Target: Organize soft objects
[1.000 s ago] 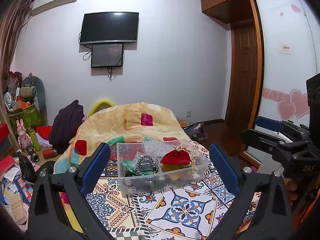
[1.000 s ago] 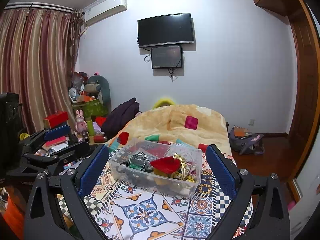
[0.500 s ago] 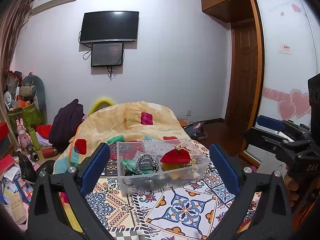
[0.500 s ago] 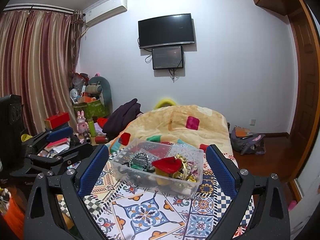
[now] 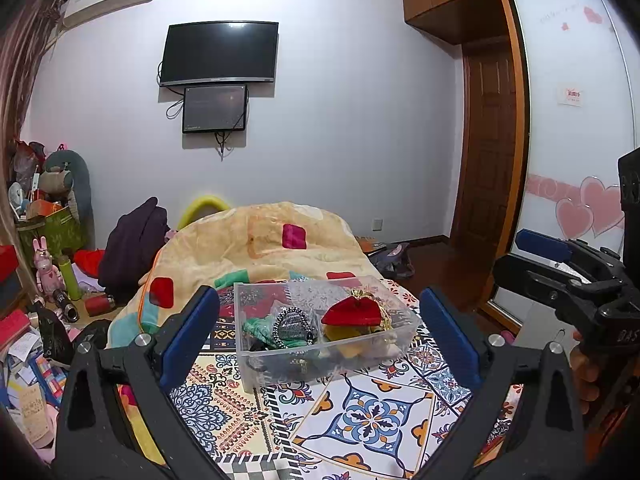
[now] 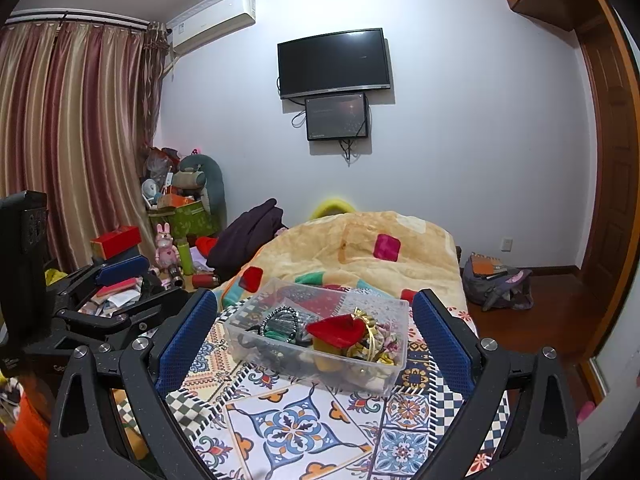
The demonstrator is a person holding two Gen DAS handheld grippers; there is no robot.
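Observation:
A clear plastic box (image 5: 256, 364) stands on a patterned cloth (image 5: 360, 412) on the bed; it also shows in the right wrist view (image 6: 394, 366). It holds a red pouch (image 5: 352, 312), a green item (image 5: 256, 326), a dark bead bracelet (image 5: 292, 326) and other small soft things. The red pouch (image 6: 334, 330) and bracelet (image 6: 280, 316) show in the right wrist view too. My left gripper (image 5: 320, 336) is open and empty, short of the box. My right gripper (image 6: 314, 336) is open and empty, also short of it.
A yellow patterned quilt (image 5: 260, 248) is heaped behind the box. Clutter, a pink rabbit toy (image 5: 44, 264) and boxes lie at the left. A backpack (image 6: 496, 284) sits on the floor at the right. A wardrobe (image 5: 576, 140) stands at the right.
Both grippers have drifted very slightly; the box sits a touch differently in each view. Nothing was grasped or released.

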